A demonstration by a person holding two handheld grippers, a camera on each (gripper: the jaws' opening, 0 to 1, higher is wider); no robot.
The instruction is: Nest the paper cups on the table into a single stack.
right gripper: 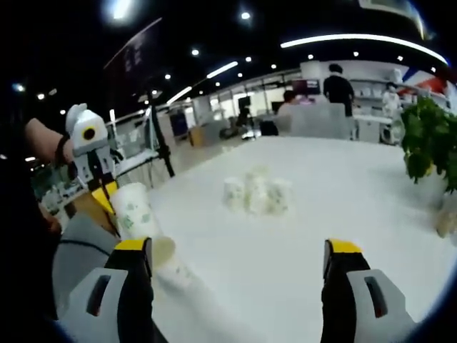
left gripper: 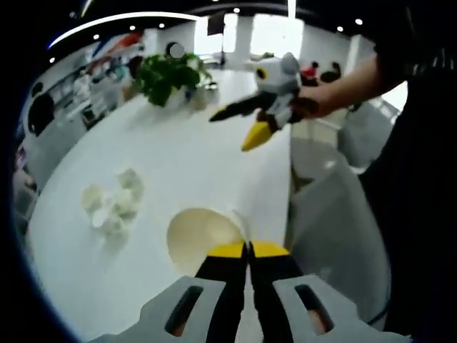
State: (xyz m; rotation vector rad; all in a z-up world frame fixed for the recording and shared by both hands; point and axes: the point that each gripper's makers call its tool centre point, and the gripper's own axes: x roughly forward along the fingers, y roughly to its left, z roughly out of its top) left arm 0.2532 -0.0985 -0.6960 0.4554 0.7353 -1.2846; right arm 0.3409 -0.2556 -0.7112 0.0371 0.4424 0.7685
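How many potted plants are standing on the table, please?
1: the potted plant stands at the table's far end, beyond the clustered paper cups.

Open-plan office or showroom interior. A long white tabletop (right gripper: 307, 236) with a potted plant (left gripper: 168, 75) stands under a dark ceiling set with recessed spotlights and curved light strips (right gripper: 364, 39). Beyond it, people (right gripper: 337, 89) are gathered by desks, and shelving (left gripper: 78, 96) lines one wall.

Table layout
Paper cups (right gripper: 257, 191) cluster mid-table (right gripper: 343, 214); potted plant (right gripper: 428, 143) stands behind them, toward the right edge.
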